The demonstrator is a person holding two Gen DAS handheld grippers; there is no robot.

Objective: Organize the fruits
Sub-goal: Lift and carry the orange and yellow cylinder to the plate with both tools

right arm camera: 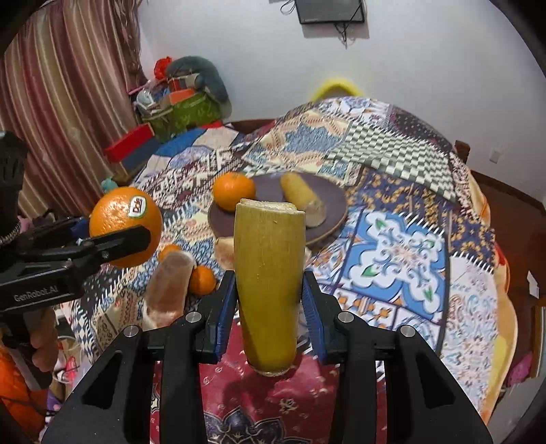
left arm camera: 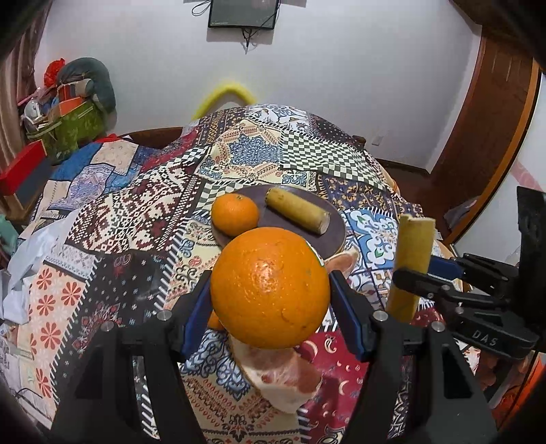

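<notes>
My left gripper (left arm camera: 269, 290) points down at a slant over the table (left arm camera: 375, 232), jaws clamped on a big orange (left arm camera: 269, 290) with a brand sticker, seen in the right view at (right arm camera: 125, 230). The orange is lifted clear of the cloth. My right gripper (right arm camera: 269, 300) also tilts downward, jaws narrow and pressed on both sides of a yellow-green cut stalk piece (right arm camera: 268, 283), held upright, its cut end on top. From the left view the same stalk piece (left arm camera: 411, 266) stands just right of the orange, apart from it.

Farther back on the patchwork cloth sits a dark round plate (left arm camera: 336, 232). On it lie a small orange (left arm camera: 234, 214) at the left rim and a second stalk piece (left arm camera: 297, 210) lying flat, slanted across the middle.

Below the big orange, a peeled pink grapefruit wedge (left arm camera: 283, 379) lies on the cloth. Another wedge (left arm camera: 343, 261) sits near the plate's front edge, partly hidden by the jaws. In the right view a small tangerine (right arm camera: 202, 280) rests beside a blurred wedge (right arm camera: 170, 283).

A hand (right arm camera: 42, 345) grips the left handle at lower left. Piled bags (left arm camera: 73, 116) sit in the far corner, a dark screen (left arm camera: 243, 13) on the wall.
</notes>
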